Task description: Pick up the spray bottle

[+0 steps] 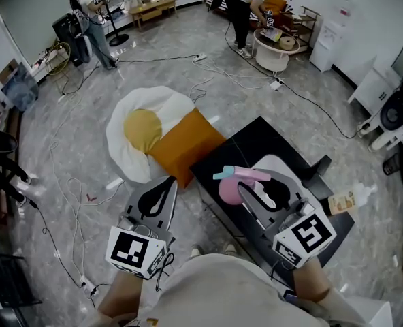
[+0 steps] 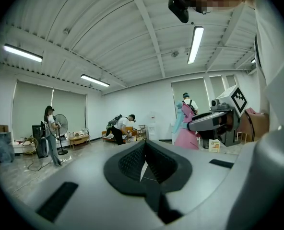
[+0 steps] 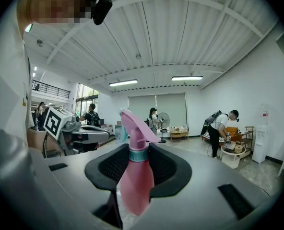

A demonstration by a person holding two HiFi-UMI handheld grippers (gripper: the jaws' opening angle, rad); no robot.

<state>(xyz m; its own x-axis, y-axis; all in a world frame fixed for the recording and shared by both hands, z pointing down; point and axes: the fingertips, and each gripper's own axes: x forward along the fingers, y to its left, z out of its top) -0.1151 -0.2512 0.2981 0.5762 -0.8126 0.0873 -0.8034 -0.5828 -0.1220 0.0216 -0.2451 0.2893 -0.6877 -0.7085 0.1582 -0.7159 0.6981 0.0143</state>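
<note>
My right gripper is shut on a pink spray bottle with a teal trigger, held over the black table. In the right gripper view the bottle stands upright between the black pads, which press on its neck and upper body; the right gripper points about level. To the left, off the table's edge, my left gripper holds nothing. In its own view the left gripper has its pads meeting at the tips, and the pink bottle shows at the right in the other gripper.
A small labelled bottle lies on the table's right corner. An orange cushion and a white and yellow egg-shaped cushion lie on the floor beyond the table. Cables trail across the floor. People stand at the far side.
</note>
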